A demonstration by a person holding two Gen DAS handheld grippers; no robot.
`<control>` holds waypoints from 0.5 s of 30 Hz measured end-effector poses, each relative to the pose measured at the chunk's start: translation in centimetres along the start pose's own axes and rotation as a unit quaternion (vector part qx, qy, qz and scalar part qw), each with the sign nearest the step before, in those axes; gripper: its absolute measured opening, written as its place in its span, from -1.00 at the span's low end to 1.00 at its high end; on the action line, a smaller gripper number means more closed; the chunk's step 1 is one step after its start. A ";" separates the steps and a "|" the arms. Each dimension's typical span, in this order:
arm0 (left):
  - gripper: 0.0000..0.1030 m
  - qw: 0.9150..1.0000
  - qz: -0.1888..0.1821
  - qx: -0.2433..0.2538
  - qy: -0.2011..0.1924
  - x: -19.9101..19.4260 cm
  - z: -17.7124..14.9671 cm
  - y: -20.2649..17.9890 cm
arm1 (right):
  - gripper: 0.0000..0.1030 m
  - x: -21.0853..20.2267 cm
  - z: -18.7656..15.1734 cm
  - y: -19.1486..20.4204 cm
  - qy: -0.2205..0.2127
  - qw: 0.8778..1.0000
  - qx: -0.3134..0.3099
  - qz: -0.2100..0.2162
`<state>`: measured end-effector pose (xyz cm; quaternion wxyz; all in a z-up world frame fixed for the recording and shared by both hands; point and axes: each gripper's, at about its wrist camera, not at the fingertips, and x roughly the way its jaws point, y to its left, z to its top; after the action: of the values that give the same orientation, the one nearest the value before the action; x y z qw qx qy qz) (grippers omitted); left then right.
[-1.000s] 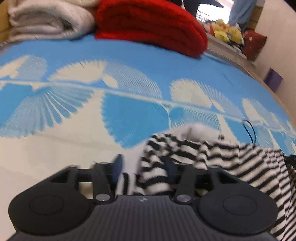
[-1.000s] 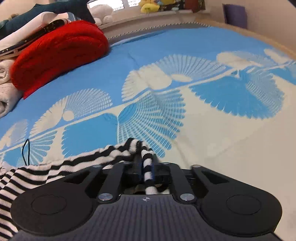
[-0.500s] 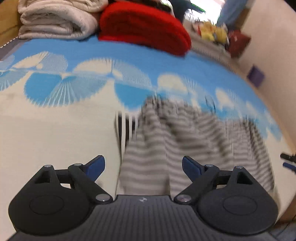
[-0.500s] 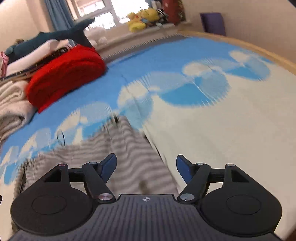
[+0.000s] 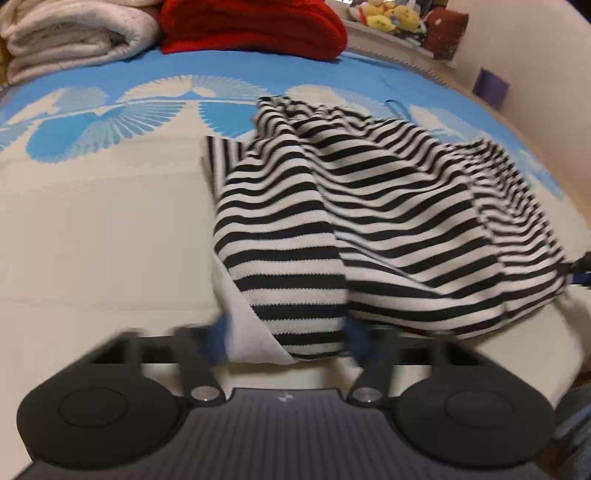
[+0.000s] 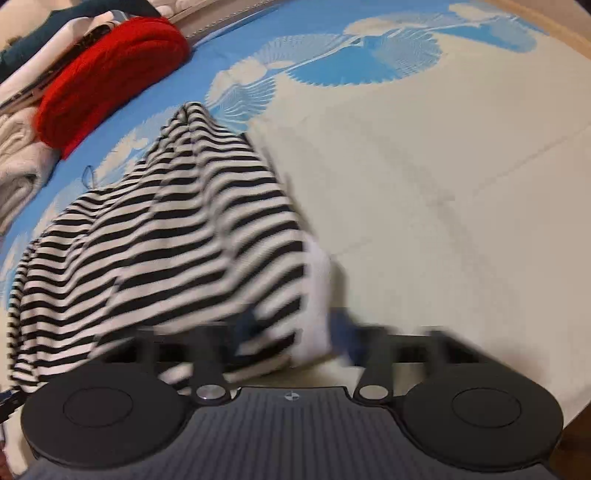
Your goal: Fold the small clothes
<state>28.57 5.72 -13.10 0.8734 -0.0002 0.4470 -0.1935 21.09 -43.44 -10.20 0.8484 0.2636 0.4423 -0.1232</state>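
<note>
I am looking across the wide bedspread of blue and cream fan pattern [image 5: 92,229], which fills both wrist views. On it lies the black-and-white striped knit garment [image 5: 369,206], rumpled and partly doubled over itself, with a plain white inner layer showing at its near edge. At the far side of the bed sit a folded red knitted blanket [image 5: 255,26] and, beside it, a stack of folded cream towels [image 5: 70,37]; small yellow plush toys [image 5: 391,16] stand on the ledge beyond.

My left gripper [image 5: 286,338] stands with its jaws spread moderately wide, one blue pad on either side of the garment's near left corner. The striped hem and the white lining lie in the gap between them. The pads are blurred, so I cannot tell if they touch the cloth, and nothing is pinched.

My right gripper [image 6: 297,332] is likewise parted, its jaws straddling the garment's near right corner, where stripes and white lining [image 6: 316,302] bunch between the pads. This part is smeared by motion, and I see no firm hold there.
</note>
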 end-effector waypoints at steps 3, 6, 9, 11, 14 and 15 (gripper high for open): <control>-0.52 1.000 -0.007 0.016 -0.024 -1.4 0.3 -0.2 | -0.76 -1.3 0.0 0.6 -0.042 0.999 -0.023 -0.007; -0.56 0.999 -0.015 0.005 -0.042 -3.2 0.3 1.0 | -0.79 -2.2 0.8 -0.7 -0.073 0.997 0.013 -0.026; -0.57 0.999 -0.028 0.020 -0.037 -3.6 -0.2 2.2 | -0.79 -2.1 1.3 -1.4 -0.073 0.997 0.023 -0.025; -0.56 0.999 -0.010 0.043 -0.031 -3.3 -0.4 2.6 | -0.79 -1.5 1.4 -1.2 -0.064 0.997 0.016 -0.032; -0.71 0.996 0.024 0.076 -0.030 -2.9 -0.6 3.3 | -0.79 -1.0 1.5 -1.1 -0.057 0.997 0.017 -0.043; -0.74 0.996 0.028 0.076 -0.030 -3.0 -0.5 3.7 | -0.79 -0.8 1.6 -1.1 -0.056 0.997 0.021 -0.042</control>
<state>27.84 10.26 -11.75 0.8890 0.0728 0.4041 -0.2025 21.21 -45.27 -9.13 0.8601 0.2553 0.4019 -0.1830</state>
